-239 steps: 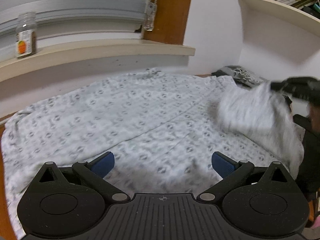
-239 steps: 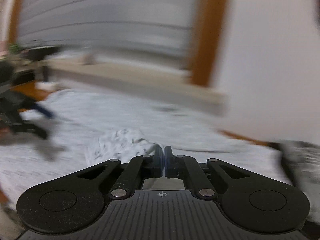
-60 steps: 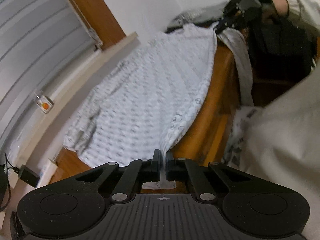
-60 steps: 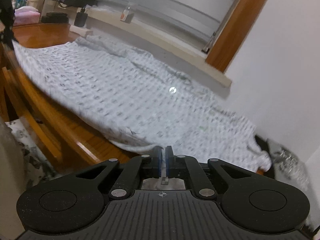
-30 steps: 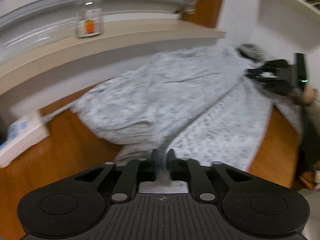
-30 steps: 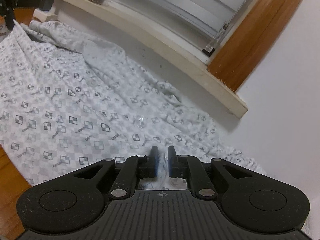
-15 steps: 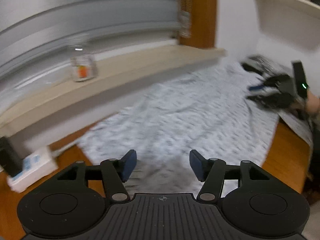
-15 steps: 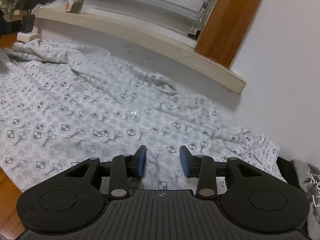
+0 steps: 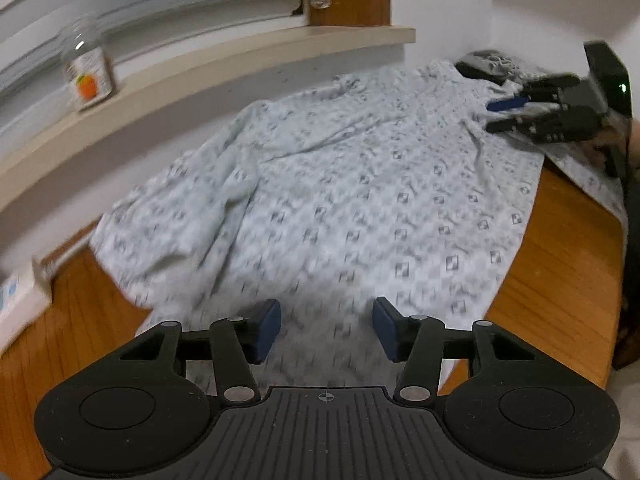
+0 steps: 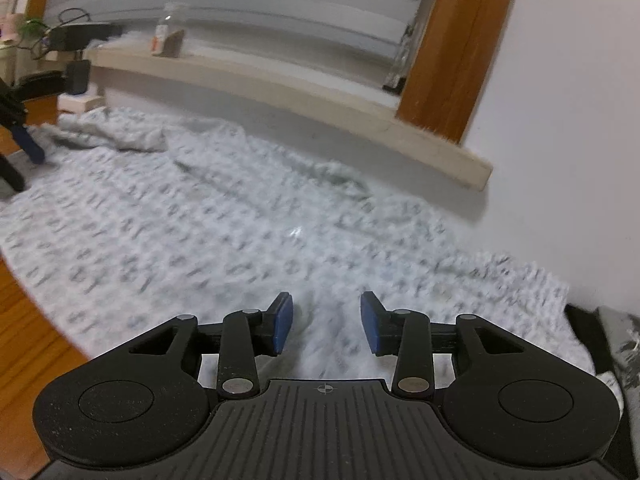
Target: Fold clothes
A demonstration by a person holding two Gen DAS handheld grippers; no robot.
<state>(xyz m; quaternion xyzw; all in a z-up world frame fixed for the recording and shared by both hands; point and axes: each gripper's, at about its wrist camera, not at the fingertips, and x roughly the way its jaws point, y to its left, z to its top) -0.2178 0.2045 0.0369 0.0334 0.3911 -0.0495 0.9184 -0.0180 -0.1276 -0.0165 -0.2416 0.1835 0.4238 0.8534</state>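
Observation:
A white shirt with small grey square prints [image 9: 360, 200] lies spread on the wooden table [image 9: 560, 280], its left part rumpled near the wall. My left gripper [image 9: 326, 320] hovers over the shirt's near hem; its jaws are closing slightly, with cloth below them but nothing pinched. In the right wrist view the same shirt [image 10: 200, 232] fills the middle. My right gripper [image 10: 326, 316] stands open just above it, holding nothing. The right gripper [image 9: 516, 114] also shows at the shirt's far right end, and the left gripper [image 10: 20, 148] at the left edge.
A jar with an orange label [image 9: 86, 80] stands on the window ledge [image 9: 240, 68] behind the table. A dark patterned cloth [image 10: 616, 340] lies at the right end by the wall. A white power strip [image 9: 20, 304] sits at the left. Bare wood [image 10: 32, 340] borders the shirt.
Both grippers were shut on the shirt's edge one second ago; both have let go and opened. The shirt now rests on the table, and both hands have shifted over it.

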